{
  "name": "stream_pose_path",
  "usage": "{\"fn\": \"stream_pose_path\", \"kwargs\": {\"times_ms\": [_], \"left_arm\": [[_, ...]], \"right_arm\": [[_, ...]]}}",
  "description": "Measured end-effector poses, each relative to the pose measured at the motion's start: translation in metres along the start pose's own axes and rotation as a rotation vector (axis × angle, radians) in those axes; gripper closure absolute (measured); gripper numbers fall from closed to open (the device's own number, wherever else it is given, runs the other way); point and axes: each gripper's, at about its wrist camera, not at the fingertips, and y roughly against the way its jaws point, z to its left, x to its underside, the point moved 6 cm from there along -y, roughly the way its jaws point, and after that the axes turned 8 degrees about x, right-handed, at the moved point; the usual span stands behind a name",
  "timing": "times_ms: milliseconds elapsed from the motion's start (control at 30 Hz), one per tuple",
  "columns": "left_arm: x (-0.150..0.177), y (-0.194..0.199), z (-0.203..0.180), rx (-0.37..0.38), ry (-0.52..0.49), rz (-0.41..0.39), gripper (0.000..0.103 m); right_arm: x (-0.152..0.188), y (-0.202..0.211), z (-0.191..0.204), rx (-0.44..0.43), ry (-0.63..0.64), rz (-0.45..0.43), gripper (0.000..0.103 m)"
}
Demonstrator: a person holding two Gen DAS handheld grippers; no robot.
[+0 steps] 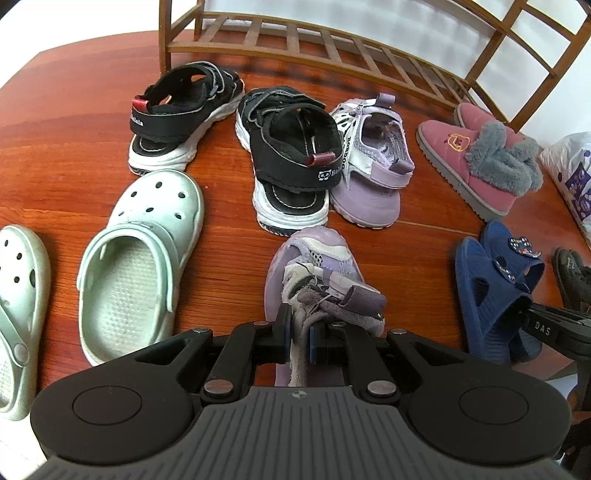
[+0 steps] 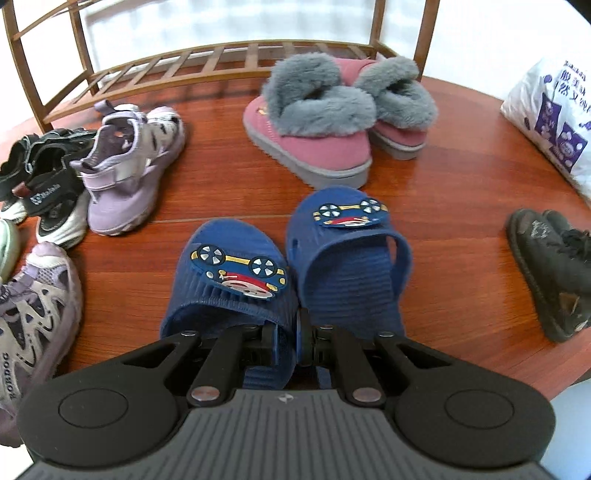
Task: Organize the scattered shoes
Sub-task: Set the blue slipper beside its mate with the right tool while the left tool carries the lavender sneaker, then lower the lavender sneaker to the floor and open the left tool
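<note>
Reddish-brown wooden floor (image 1: 74, 147) spreads out under a scatter of children's shoes, with a slatted wooden shoe rack (image 1: 295, 33) standing empty against the white wall behind them.

The left gripper (image 1: 299, 341) is clenched on the heel collar of a lilac sneaker (image 1: 314, 269), whose toe points toward the rack. Its mate, a second lilac sneaker (image 1: 369, 166), sits farther off, pressed against a black sandal (image 1: 291, 162). Another black sandal (image 1: 184, 114) lies just beyond, and two pale green clogs (image 1: 140, 254) rest to the left.

The right gripper (image 2: 299, 338) is pinched shut where the inner edges of two blue slippers (image 2: 236, 280) meet; each carries a cartoon car badge. They lie side by side, toes toward the rack. A pair of pink fur-lined boots (image 2: 321, 147) stands beyond them, a dark shoe (image 2: 546, 266) sits to the right, and a white printed bag (image 2: 554, 122) leans near the wall.

This looks like the pick-up step, both hands gripping footwear low over the floor. The next move probably calls for lifting both loads clear of neighbouring shoes and carrying them to the rack's bottom shelf, keeping the slippers from slipping apart.
</note>
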Motion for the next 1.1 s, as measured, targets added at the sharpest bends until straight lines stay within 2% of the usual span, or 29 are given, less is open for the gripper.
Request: {"fn": "stream_pose_path", "kwargs": {"times_ms": [333, 433, 467, 600, 667, 800, 867, 1100], "left_arm": [[0.005, -0.006, 0.004, -0.013, 0.012, 0.026, 0.089], [0.007, -0.003, 0.006, -0.001, 0.013, 0.037, 0.077], [0.006, -0.001, 0.006, 0.002, 0.006, 0.037, 0.069], [0.006, 0.008, 0.006, 0.0, -0.027, 0.038, 0.06], [0.006, 0.014, 0.007, 0.008, -0.032, 0.039, 0.058], [0.006, 0.031, 0.013, 0.008, -0.039, 0.036, 0.054], [0.004, 0.038, 0.018, 0.004, -0.034, 0.029, 0.053], [-0.004, 0.062, 0.042, -0.036, -0.031, -0.017, 0.052]], "right_arm": [[0.002, 0.0, 0.01, -0.011, 0.093, -0.01, 0.087], [0.001, 0.003, 0.011, -0.021, 0.102, -0.006, 0.083], [0.001, 0.004, 0.011, -0.026, 0.105, -0.003, 0.082], [0.0, 0.01, 0.009, -0.041, 0.095, 0.008, 0.077], [-0.001, 0.015, 0.007, -0.051, 0.086, 0.013, 0.07], [-0.003, 0.029, 0.007, -0.068, 0.08, 0.006, 0.065], [-0.005, 0.035, 0.008, -0.076, 0.078, 0.001, 0.059], [-0.013, 0.058, 0.016, -0.102, 0.072, -0.021, 0.054]]}}
